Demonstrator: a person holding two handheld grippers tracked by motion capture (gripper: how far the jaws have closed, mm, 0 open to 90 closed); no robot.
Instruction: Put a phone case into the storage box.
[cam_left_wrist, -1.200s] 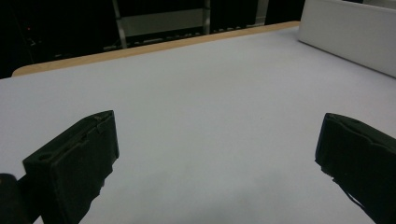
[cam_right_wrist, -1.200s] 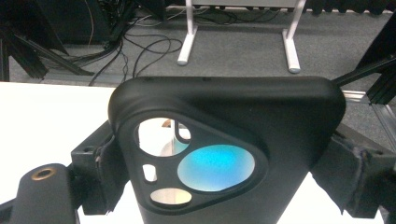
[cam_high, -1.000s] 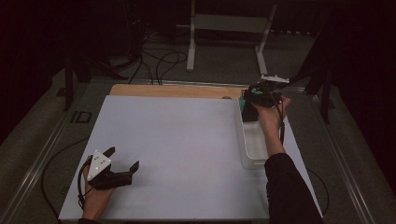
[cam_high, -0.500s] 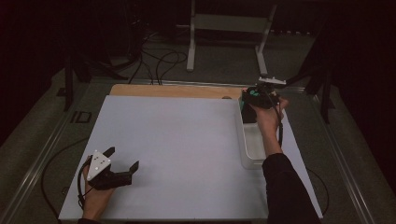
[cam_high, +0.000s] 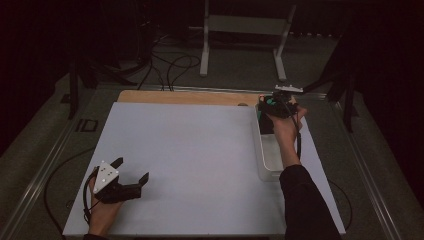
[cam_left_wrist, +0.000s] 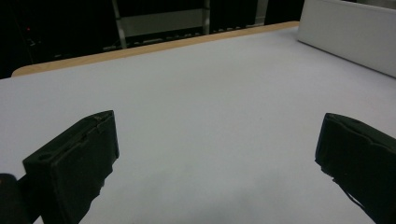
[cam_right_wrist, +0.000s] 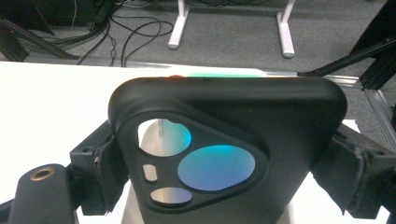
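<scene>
No readable text or label, as far as the dim views show.

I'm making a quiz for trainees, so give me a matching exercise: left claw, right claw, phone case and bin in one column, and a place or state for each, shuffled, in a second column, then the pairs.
Things:
1. left claw
2. right claw
3. phone case
4. bin

Places or states:
A. white, at the right side of the table
B. open, holding nothing, at the near left
C. black, with a three-cornered camera cutout
D. shut on something, above the bin's far end

Pairs: 1-B, 2-D, 3-C, 4-A
</scene>
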